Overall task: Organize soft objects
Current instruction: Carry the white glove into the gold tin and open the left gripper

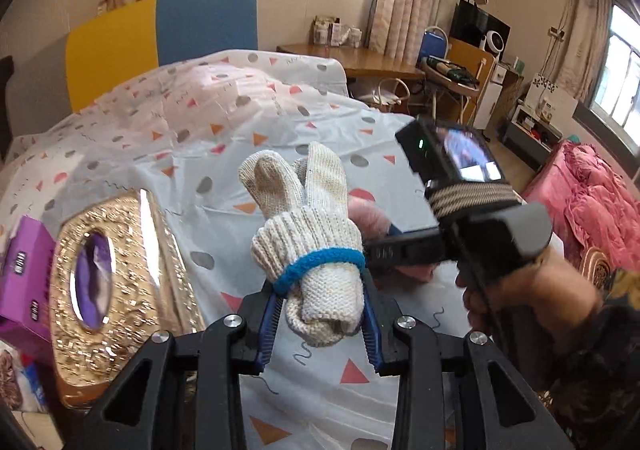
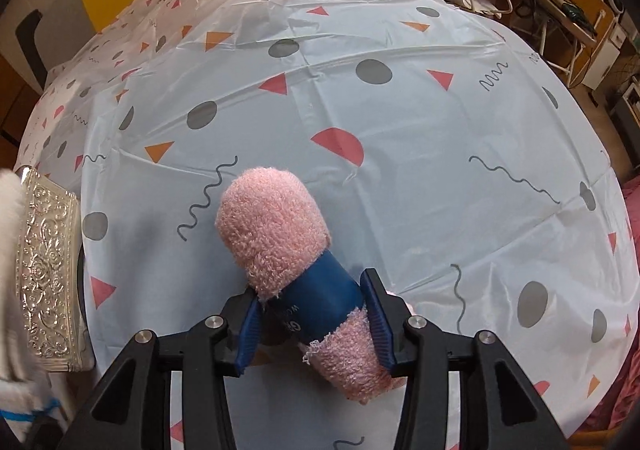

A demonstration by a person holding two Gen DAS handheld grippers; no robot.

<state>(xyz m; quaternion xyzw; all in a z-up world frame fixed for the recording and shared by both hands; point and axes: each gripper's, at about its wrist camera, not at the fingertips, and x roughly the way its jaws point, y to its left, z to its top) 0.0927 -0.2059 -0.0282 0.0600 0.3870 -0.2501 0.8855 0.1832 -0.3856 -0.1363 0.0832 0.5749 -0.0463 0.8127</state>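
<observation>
Jaws of the left gripper (image 1: pixel 320 324), seen at the lower centre of the left wrist view, are closed against the sides of a bundled pair of cream knitted work gloves with a blue elastic cuff band (image 1: pixel 310 246); the bundle stands up out of the blue pads, its fingertips pointing toward the middle of the frame. Jaws of the right gripper (image 2: pixel 314 324), at the lower centre of the right wrist view, are closed on a rolled pink fluffy terry towel wrapped in a dark blue paper sleeve (image 2: pixel 288 262), the pads pressing at the sleeve and the free pink end reaching up-left toward frame centre. Both items are held above a surface covered with a pale blue plastic cloth printed with grey dots, pink and orange triangles and squiggles (image 2: pixel 400 129). An ornate embossed metallic tissue box with an oval opening (image 1: pixel 108 282) lies at the left edge of the cloth, lower left in the left wrist view. Beside it, at far left, sits a purple cardboard box (image 1: pixel 24 274). The right gripper's body and the hand (image 1: pixel 516 290) holding it appear at the right of the left wrist view.
</observation>
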